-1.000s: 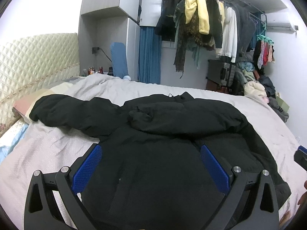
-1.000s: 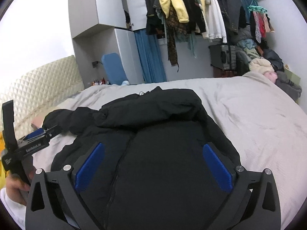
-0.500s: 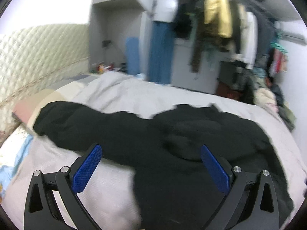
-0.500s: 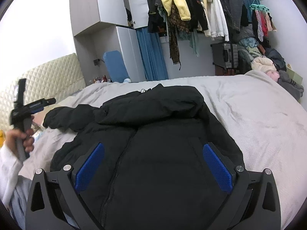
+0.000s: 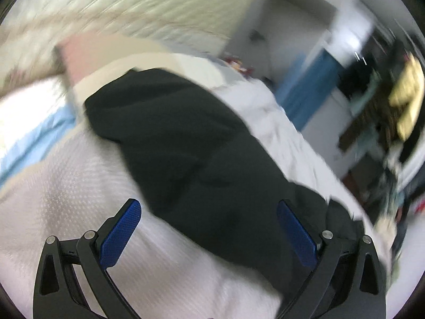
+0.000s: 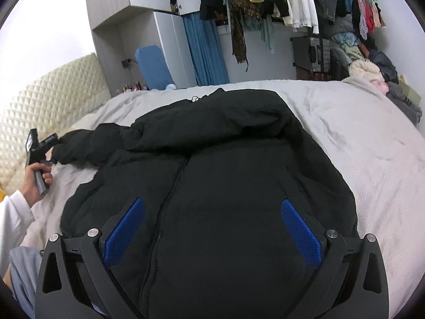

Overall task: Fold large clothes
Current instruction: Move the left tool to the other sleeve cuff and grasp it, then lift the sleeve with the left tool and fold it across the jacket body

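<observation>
A black puffer jacket (image 6: 225,159) lies front-up on the bed (image 6: 372,146), zipper running down its middle. One sleeve is folded across the chest; the other sleeve (image 6: 87,146) stretches out to the left. My right gripper (image 6: 212,201) hovers open over the jacket's lower body, holding nothing. My left gripper (image 6: 39,146), held in a hand, is at the cuff end of the outstretched sleeve. The blurred left wrist view shows that sleeve (image 5: 172,122) lying diagonally just ahead of the open left gripper (image 5: 207,203), with nothing between its blue pads.
A quilted cream headboard (image 6: 53,98) stands at the left, and pillows (image 5: 87,58) lie beyond the cuff. A rail of hanging clothes (image 6: 265,0), a wardrobe (image 6: 138,26) and a heap of clothing (image 6: 372,63) line the far side. A white-sleeved arm (image 6: 13,212) is at the left edge.
My left gripper has swung quickly left, away from the jacket's body, out to the end of the outstretched sleeve, and has tilted. The right gripper has barely moved.
</observation>
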Demonstrator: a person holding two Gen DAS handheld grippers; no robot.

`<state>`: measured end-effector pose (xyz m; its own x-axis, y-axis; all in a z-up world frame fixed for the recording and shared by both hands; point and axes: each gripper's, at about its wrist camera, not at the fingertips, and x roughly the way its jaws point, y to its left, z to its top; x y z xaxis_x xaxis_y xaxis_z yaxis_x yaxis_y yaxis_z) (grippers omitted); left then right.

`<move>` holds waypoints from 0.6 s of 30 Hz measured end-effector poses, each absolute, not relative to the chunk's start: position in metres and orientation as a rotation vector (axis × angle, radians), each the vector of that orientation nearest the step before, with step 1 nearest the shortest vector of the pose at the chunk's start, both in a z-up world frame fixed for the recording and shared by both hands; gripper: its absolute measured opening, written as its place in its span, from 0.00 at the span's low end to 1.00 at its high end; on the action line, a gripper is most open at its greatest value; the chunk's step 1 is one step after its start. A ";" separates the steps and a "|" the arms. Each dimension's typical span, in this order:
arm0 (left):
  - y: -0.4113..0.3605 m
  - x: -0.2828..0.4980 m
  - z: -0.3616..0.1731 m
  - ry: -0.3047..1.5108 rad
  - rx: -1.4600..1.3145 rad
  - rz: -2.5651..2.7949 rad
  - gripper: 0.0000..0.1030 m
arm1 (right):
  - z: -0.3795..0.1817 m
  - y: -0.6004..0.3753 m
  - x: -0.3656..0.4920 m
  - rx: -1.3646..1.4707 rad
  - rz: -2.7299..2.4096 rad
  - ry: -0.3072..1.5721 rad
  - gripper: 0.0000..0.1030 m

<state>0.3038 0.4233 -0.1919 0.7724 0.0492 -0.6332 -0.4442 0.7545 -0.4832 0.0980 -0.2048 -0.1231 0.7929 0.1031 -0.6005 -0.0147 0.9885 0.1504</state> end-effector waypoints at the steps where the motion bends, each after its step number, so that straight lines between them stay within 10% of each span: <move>1: 0.440 0.305 -0.202 0.629 -0.720 0.293 0.98 | -0.122 -0.201 0.100 0.130 0.062 0.649 1.00; 18: 0.507 0.374 -0.239 0.580 -0.754 0.348 0.89 | -0.114 -0.160 0.136 0.024 0.019 0.663 1.00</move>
<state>0.3744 0.5074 -0.2387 0.7902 0.0913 -0.6060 -0.4923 0.6835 -0.5390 0.1358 -0.1599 -0.1138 0.7881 0.0253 -0.6150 -0.0100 0.9995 0.0284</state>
